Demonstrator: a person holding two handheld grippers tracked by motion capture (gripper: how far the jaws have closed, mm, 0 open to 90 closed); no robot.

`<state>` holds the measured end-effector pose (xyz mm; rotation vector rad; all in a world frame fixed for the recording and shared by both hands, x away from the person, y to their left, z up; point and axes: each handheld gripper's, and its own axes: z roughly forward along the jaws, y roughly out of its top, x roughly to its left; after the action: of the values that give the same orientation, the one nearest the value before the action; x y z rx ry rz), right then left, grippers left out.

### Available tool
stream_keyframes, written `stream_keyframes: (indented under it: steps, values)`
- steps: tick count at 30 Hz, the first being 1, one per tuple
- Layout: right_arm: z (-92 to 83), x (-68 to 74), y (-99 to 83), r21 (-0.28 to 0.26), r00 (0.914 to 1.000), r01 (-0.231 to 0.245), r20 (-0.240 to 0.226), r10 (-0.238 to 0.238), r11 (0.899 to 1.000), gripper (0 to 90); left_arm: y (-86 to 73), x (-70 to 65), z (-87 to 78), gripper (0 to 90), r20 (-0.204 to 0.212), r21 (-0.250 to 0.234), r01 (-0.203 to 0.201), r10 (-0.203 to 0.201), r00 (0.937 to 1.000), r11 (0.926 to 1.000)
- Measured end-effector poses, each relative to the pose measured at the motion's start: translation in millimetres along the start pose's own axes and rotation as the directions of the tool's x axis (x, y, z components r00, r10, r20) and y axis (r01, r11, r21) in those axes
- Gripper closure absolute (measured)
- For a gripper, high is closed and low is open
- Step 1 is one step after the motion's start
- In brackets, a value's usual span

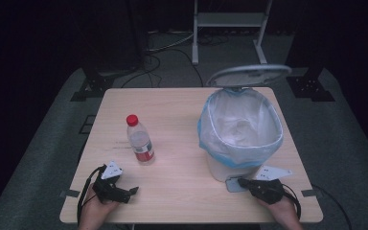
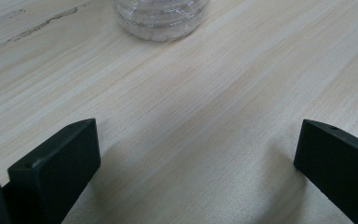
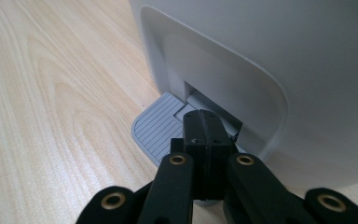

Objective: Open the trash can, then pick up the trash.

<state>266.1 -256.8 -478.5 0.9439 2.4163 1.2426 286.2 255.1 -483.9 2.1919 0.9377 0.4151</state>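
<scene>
A clear plastic bottle (image 1: 140,141) with a red cap and a red label stands upright on the left half of the wooden table (image 1: 172,103). Its base (image 2: 158,16) sits ahead of my left gripper (image 2: 198,144), whose jaws stand wide apart with nothing between them. That left gripper (image 1: 132,191) lies low near the front left edge. A white pedal bin (image 1: 239,129) lined with a blue bag stands at the right, its lid (image 1: 249,75) raised. My right gripper (image 3: 204,128) is shut, its tips resting on the bin's grey ribbed pedal (image 3: 156,128); the pedal (image 1: 231,184) is at the bin's foot.
The bin's white wall (image 3: 270,56) rises close in front of the right gripper. Bare wood lies between the bottle and the bin. Beyond the table are a dark floor with cables (image 1: 153,52) and a white stand (image 1: 230,28).
</scene>
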Motion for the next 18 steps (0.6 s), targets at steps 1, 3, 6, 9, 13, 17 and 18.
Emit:
stream_keyframes:
  steps: [1, 3, 6, 9, 13, 17, 18]
  values:
    - [0.6, 0.0, -0.1, 0.006, 1.0000, -0.001, 0.003, 0.001, 1.000, 90.0, 0.0, -0.1, 0.1, 0.0, 0.001, -0.001, 0.000, 0.000, 1.0000, 1.0000]
    - [1.2, -0.1, -0.1, 0.007, 1.0000, -0.005, 0.003, 0.005, 1.000, 90.0, -0.1, -0.1, 0.2, 0.0, 0.000, -0.002, 0.000, 0.000, 1.0000, 1.0000]
    - [1.1, 0.1, -0.1, 0.007, 1.0000, -0.006, 0.005, 0.006, 1.000, 90.0, 0.0, 0.0, 0.2, 0.0, 0.000, -0.002, 0.000, 0.000, 1.0000, 1.0000]
    - [1.2, 0.5, -0.4, 0.005, 1.0000, -0.003, 0.008, 0.003, 1.000, 90.0, 0.2, 0.4, 0.4, 0.0, -0.001, -0.002, 0.001, -0.001, 1.0000, 1.0000]
    - [1.2, 0.7, -0.6, 0.003, 0.9999, -0.001, 0.010, 0.001, 1.000, 90.0, 0.9, 0.9, 0.8, 0.0, -0.002, -0.002, 0.005, -0.005, 1.0000, 1.0000]
    - [1.3, 0.8, -0.8, 0.001, 0.9999, -0.002, 0.010, 0.002, 1.000, 90.0, 2.1, 1.5, -1.5, 0.0, 0.009, -0.029, 0.002, -0.001, 1.0000, 0.9996]
    - [1.3, 0.8, -0.8, 0.001, 0.9999, -0.002, 0.010, 0.002, 1.000, 90.0, 2.1, 1.5, -1.5, 0.0, 0.009, -0.029, 0.002, -0.001, 1.0000, 0.9996]
